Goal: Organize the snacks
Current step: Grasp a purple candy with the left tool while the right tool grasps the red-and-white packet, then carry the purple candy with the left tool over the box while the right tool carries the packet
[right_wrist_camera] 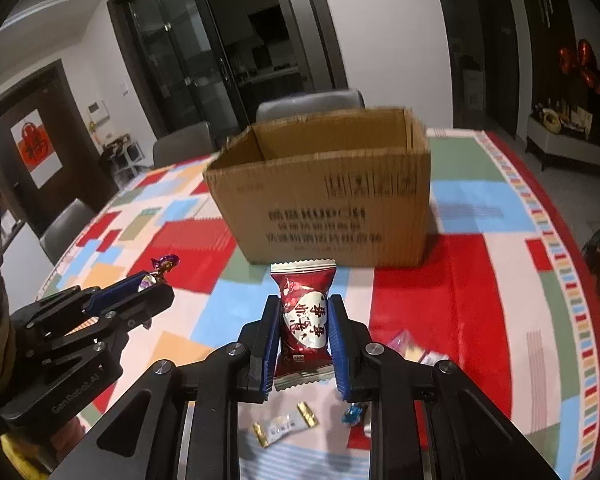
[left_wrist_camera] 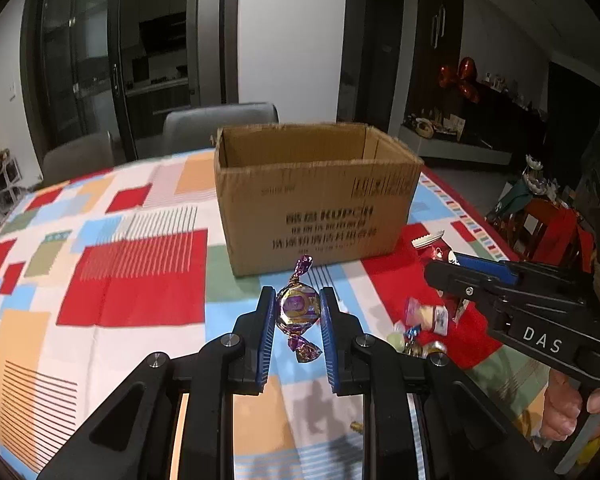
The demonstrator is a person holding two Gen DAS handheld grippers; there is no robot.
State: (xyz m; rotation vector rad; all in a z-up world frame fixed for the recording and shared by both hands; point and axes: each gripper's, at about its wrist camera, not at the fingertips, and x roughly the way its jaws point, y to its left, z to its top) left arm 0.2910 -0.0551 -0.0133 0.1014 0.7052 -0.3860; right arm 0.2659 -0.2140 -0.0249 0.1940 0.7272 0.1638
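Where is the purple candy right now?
The purple candy is pinched in the left claw, held above the tablecloth just in front of the cardboard box; in the right wrist view it shows at far left.

Tabletop [left_wrist_camera: 140, 280] cloth: red, blue, orange, green, white blocks, striped patches. Box [left_wrist_camera: 316, 200] brown, black print. Candy [left_wrist_camera: 298, 308] purple-gold. Packet [right_wrist_camera: 305, 320] red-white.
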